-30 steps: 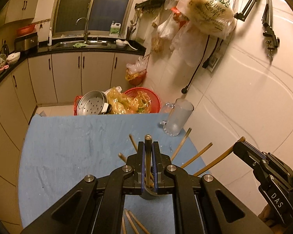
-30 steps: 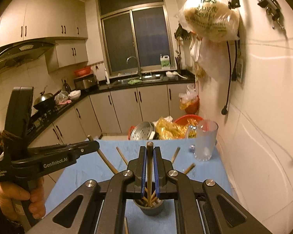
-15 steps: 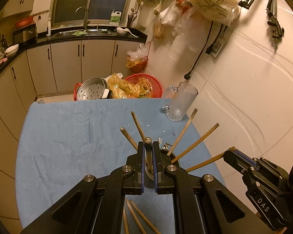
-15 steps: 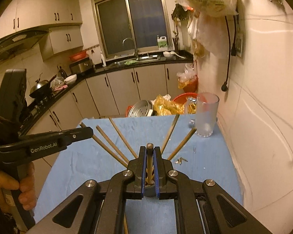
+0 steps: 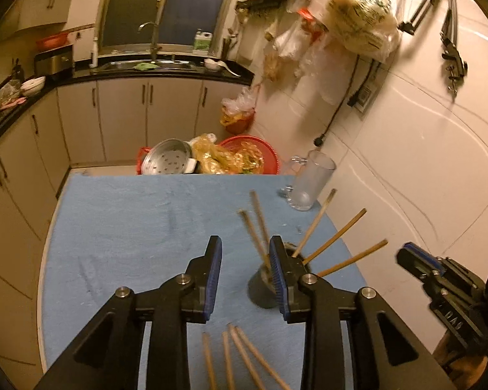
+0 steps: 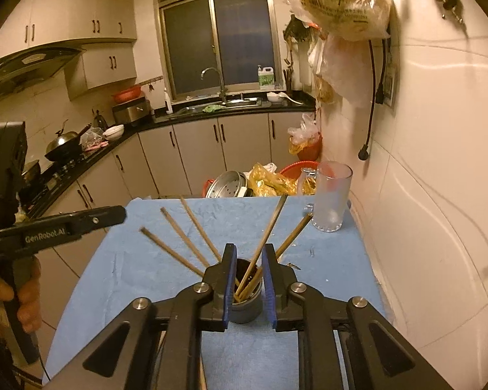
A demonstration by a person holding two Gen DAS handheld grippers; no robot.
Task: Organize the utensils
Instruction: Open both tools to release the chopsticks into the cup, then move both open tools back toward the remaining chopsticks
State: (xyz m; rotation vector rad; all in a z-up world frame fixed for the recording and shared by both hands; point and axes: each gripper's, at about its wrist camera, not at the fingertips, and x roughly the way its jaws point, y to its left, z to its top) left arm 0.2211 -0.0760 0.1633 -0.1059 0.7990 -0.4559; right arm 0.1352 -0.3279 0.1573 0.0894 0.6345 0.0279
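Your left gripper (image 5: 244, 279) was spread wide, the holder (image 5: 262, 287) of chopsticks (image 5: 330, 235) just right of it (your right gripper (image 6: 249, 281), spread too, straddled it).

A clear glass mug (image 5: 312, 184) stands near the far right corner of the blue table cloth (image 5: 130, 234). Beyond the table's edge sit a perforated metal steamer pan (image 5: 167, 162) and a red basket (image 5: 260, 157) holding what may be yellow plastic bags (image 5: 224, 159).
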